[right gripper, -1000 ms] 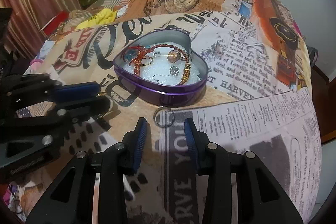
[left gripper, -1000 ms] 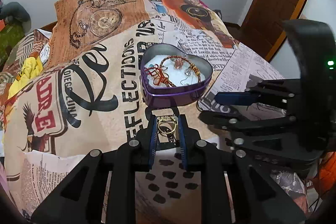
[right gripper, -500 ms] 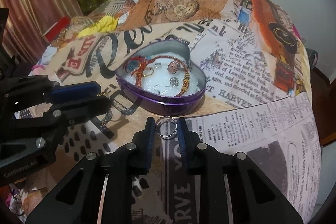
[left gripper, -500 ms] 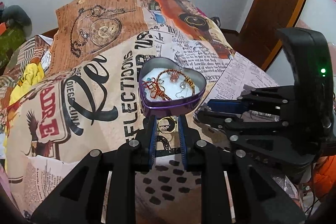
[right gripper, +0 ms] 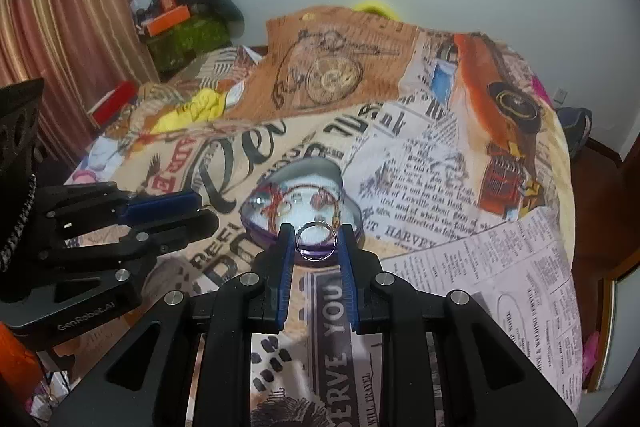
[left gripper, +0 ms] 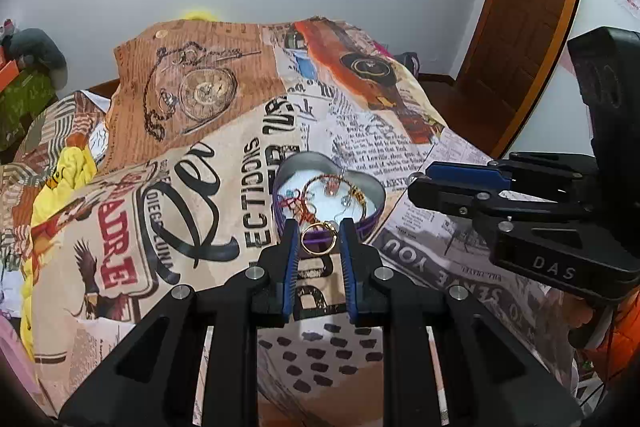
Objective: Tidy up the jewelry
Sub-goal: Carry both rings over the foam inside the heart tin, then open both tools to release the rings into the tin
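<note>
A purple heart-shaped tin (left gripper: pixel 370 225) (right gripper: pixel 352 207) lies on the printed bedspread and holds several bracelets and earrings on white padding. My left gripper (left gripper: pixel 319 239) is shut on a gold ring (left gripper: pixel 319 238), held above the bed just in front of the tin. My right gripper (right gripper: pixel 316 241) is shut on a silver ring (right gripper: pixel 316 241), also lifted just in front of the tin. Each gripper shows in the other's view, the right one (left gripper: pixel 460 183) beside the tin's right, the left one (right gripper: pixel 168 211) at its left.
The bedspread (left gripper: pixel 200 187) with newspaper and pocket-watch prints covers the bed. Yellow cloth (left gripper: pixel 64 171) and clutter lie at the left edge. A wooden door (left gripper: pixel 528 7) stands at the right, a curtain (right gripper: pixel 60 7) at the left, a wall behind.
The right gripper closed on the silver ring and lifted it off the bedspread. Both grippers rose and drew back with their rings, so the tin looks smaller and farther.
</note>
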`<state>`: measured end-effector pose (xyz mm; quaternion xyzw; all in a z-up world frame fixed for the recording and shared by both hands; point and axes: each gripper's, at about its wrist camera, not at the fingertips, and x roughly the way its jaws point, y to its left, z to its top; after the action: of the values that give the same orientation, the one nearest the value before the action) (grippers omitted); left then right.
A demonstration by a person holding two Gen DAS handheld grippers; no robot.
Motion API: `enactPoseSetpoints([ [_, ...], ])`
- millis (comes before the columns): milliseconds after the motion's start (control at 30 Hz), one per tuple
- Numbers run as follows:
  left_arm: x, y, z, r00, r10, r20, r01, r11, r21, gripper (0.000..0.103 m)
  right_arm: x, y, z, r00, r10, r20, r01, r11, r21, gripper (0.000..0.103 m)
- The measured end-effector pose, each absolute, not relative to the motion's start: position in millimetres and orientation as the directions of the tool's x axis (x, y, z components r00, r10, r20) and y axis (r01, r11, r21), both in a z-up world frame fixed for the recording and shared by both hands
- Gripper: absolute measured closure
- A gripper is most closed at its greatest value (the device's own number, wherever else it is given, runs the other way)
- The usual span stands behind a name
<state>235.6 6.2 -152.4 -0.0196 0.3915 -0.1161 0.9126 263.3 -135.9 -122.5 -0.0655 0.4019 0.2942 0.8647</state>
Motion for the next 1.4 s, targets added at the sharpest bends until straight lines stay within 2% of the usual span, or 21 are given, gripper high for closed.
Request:
enactPoseSetpoints([
  [233,244,7,-147,0.684,-0.227,-0.694,0.194,0.973,-0.126,0.084,269,-135,-119,0.533,0.453,-0.715,-0.55,0.827,0.115,0.083],
  [767,280,7,-181,0.616,-0.253,-0.746,0.199,0.966,-0.164,0.084,295,-117,-155,0.464,0.438,-0.77,-0.56,0.819,0.128,0.083],
  [1400,293,12,-180,0.595,-0.269,-0.758,0.193,0.963,-0.19,0.084,299,-110,-165,0.403,0.437,-0.804,-0.598,0.791,0.131,0.083],
])
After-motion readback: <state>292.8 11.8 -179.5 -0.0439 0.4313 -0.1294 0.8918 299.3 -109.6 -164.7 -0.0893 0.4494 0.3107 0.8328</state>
